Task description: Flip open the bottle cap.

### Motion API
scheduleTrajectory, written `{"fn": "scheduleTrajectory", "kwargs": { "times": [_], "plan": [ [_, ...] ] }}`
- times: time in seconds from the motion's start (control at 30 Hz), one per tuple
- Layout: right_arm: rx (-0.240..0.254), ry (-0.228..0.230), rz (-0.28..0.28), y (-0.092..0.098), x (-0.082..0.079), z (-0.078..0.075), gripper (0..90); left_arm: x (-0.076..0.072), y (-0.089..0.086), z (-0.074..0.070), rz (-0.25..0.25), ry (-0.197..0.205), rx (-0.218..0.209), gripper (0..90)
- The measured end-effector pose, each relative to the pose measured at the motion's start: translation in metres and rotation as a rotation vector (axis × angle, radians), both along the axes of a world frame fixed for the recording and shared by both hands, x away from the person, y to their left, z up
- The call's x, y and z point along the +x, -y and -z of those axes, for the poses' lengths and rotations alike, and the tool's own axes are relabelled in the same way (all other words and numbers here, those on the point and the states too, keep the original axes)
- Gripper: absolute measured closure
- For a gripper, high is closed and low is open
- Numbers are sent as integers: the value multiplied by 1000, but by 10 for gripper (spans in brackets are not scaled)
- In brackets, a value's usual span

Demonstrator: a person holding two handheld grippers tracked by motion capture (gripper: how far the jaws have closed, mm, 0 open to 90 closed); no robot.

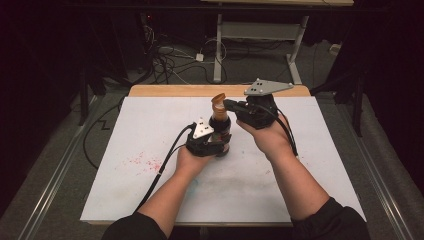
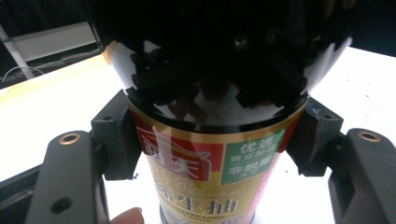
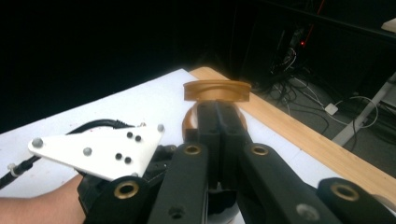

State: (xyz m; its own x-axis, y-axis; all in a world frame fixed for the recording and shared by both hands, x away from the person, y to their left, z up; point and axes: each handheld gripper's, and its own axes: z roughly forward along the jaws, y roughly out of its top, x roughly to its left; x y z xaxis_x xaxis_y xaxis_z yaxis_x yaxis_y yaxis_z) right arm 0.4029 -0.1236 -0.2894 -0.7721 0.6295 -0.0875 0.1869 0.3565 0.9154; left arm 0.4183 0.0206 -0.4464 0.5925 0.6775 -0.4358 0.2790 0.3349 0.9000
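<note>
Forearms enter from the near edge of the white table [image 1: 150, 200]. Left gripper [image 1: 212, 142] clamps a dark labelled bottle [image 2: 210, 172] upright at mid-table, jaws closed against both its sides. Right gripper [image 1: 231, 105], jaws pressed together, appears to pinch the amber flip cap [image 3: 215, 89] at the bottle's top, hinged open and tilted. Pulling sideways on the cap could lever the bottle out of the left grip, tipping it and spilling dark liquid.

Black claws [image 1: 226, 120] with brass-ringed screws, trailing black cables [image 1: 162, 165]; dark sleeves [image 1: 332, 222].
</note>
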Motion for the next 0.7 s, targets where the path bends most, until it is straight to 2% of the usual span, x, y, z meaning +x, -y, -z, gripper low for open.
{"fn": "scheduleTrajectory", "kwargs": {
  "times": [0.23,0.4,0.7],
  "plan": [
    [-7,11,-1,-8,3,-5,900,-1,1,0,2,7,0,291],
    [9,14,-3,-14,8,-8,900,-2,0,1,3,7,-1,292],
    [9,12,-11,-32,19,-16,900,-1,0,0,4,2,-7,291]
  ]
}}
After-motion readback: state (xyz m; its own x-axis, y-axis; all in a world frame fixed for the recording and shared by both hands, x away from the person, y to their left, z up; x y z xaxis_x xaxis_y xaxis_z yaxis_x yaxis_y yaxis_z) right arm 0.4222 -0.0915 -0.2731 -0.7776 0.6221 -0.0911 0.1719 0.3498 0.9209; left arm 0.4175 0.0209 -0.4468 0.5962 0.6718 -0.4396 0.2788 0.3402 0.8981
